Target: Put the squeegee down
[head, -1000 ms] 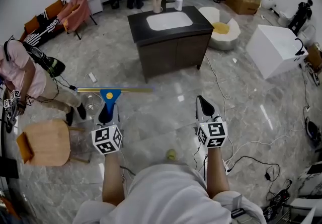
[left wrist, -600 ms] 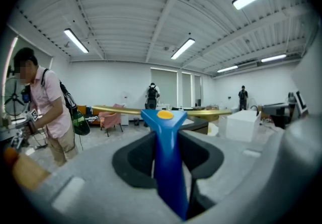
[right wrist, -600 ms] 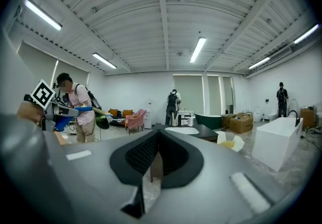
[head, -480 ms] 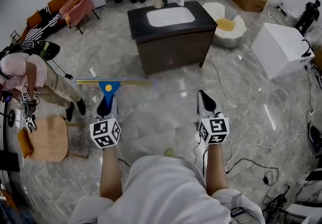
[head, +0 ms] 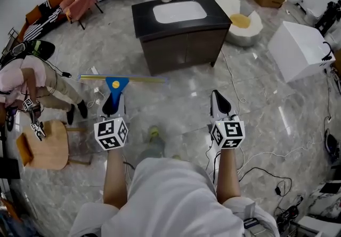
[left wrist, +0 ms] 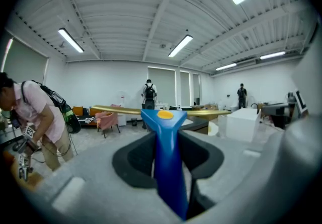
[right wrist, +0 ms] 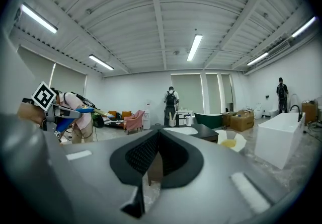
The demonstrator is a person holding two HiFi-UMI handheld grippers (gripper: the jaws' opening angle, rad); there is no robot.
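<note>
Clamping blue handle of squeegee, left gripper holds it above marble floor, yellow blade crosswise ahead of jaws. Right gripper alongside, well apart, jaws together, nothing between. Ahead: dark vanity cabinet, white sink on top. Left: bent-over person near wooden chair. Right: white box, cables on floor.

No readable words, brands or numbers anywhere. Only wordless black-and-white square codes: on the cube behind the left gripper fingers, likewise the cube behind the right gripper fingers.
</note>
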